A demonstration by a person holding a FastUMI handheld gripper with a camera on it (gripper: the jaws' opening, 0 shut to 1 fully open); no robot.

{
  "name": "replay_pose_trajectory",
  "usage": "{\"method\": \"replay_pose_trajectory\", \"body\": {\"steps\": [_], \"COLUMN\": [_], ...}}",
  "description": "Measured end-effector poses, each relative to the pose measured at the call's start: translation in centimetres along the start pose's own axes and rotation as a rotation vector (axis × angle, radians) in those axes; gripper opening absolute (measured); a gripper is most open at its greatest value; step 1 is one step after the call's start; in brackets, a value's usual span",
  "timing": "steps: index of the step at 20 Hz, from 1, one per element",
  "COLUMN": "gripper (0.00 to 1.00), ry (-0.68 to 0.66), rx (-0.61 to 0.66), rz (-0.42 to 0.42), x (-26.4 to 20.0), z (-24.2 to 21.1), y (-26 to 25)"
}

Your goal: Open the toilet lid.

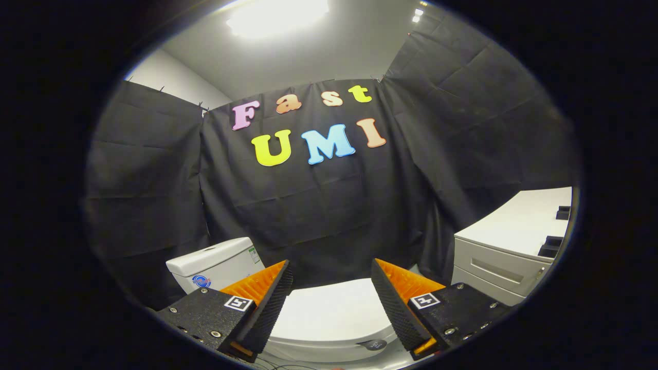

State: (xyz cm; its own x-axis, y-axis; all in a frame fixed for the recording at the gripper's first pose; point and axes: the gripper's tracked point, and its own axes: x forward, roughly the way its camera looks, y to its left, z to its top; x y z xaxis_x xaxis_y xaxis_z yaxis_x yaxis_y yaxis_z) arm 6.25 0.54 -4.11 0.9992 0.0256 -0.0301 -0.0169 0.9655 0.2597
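tongs (331, 272) spread, clear above closed lid (329, 313).

The gripper (331, 295) hangs above the toilet with its two fingers (267, 303) spread wide apart, gripping nothing. Between and just beyond them lies the white toilet lid (331, 313), closed flat on the bowl. The white cistern (216, 267) stands behind the left finger, against the black cloth wall (329, 216). Off to the right, beyond the right finger, sits a white cabinet with drawers (493, 267), and small black objects (552, 246) rest on its top. A ceiling light (277, 15) glows overhead
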Motion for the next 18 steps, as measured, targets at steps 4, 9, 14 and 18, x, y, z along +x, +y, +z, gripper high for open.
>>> {"method": "replay_pose_trajectory", "body": {"steps": [4, 9, 14, 18], "gripper": [0.95, 0.95, 0.95, 0.94], "ry": [0.108, 0.194, 0.278, 0.319], "rx": [0.078, 0.110, 0.227, 0.311], "rz": [0.007, 0.011, 0.010, -0.058], "x": [0.9, 1.9, 3.0, 3.1], "z": [-4.8, -9.1, -12.5, -15.0], "y": [-1.6, -3.4, -5.2, -8.0]}}
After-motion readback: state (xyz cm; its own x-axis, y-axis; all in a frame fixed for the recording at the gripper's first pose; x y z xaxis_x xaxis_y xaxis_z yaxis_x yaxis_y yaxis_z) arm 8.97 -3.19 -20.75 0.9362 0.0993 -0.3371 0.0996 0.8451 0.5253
